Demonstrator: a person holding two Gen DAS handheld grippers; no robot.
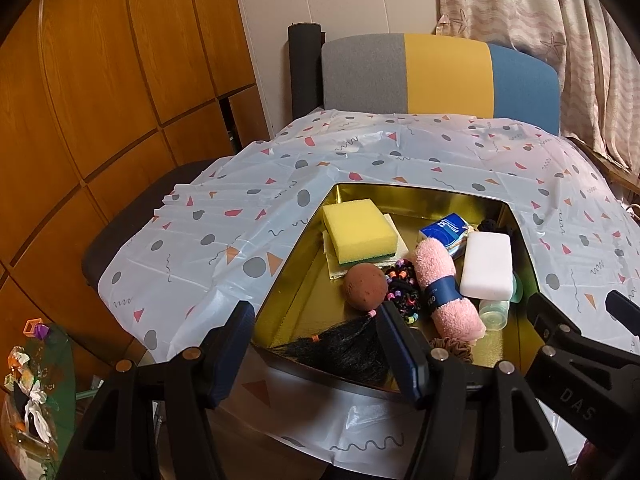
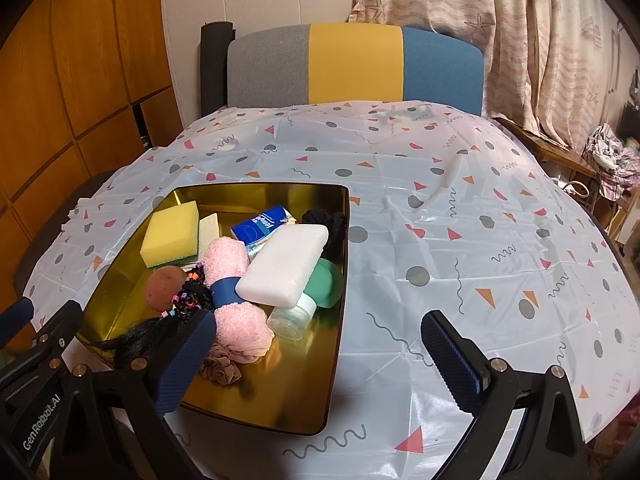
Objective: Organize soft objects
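Observation:
A gold tray point(image 1: 304, 300) on the patterned tablecloth holds a yellow sponge point(image 1: 358, 230), a white foam block point(image 1: 487, 266), a rolled pink towel point(image 1: 440, 276) with a blue band, a brown ball point(image 1: 365, 286), beaded black hair ties point(image 1: 404, 284), a black hair tuft point(image 1: 344, 350), a blue tissue pack point(image 1: 444, 232), a clear jar point(image 1: 494, 314) and a brown scrunchie point(image 2: 220, 368). My left gripper point(image 1: 320, 344) hovers open over the tray's near left corner, gripping nothing. My right gripper point(image 2: 320, 356) stands open across the tray's near right rim point(image 2: 340, 320), also with nothing in it.
A chair point(image 2: 352, 64) with a grey, yellow and blue back stands behind the table. Wooden cabinets point(image 1: 100, 100) line the left and curtains point(image 2: 540, 40) hang at the right. The tablecloth point(image 2: 480, 220) stretches right of the tray. A green thing point(image 2: 326, 282) lies under the white block.

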